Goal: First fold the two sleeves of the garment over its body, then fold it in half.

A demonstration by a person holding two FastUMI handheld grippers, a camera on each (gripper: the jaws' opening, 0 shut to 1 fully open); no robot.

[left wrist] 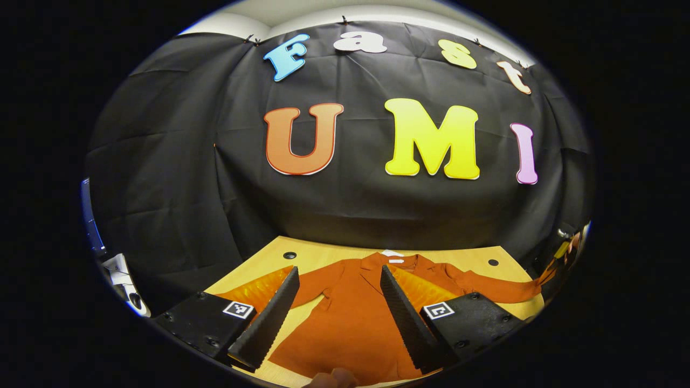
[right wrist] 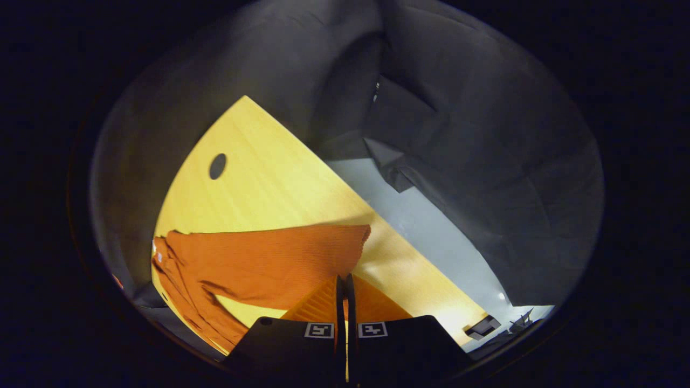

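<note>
In the left gripper view the whole orange garment (left wrist: 356, 318) lies spread on the table (left wrist: 318, 257) in the lower centre, collar toward the cloth wall, 1 sleeve (left wrist: 496, 288) stretching to the right edge. The left tool (left wrist: 338, 312) hangs above it, fingers wide apart, holding nothing. The right gripper view gives the sleeve (right wrist: 269, 261) close up at lower left and the table's corner (right wrist: 242, 161). The right tool (right wrist: 345, 302) has its 2 fingers pressed together; whether cloth is pinched between them I cannot tell.

The garment (left wrist: 350, 318) is plain rust-orange with a small white tag at its far collar; the table (right wrist: 269, 178) is pale yellow wood with dark round holes.
</note>
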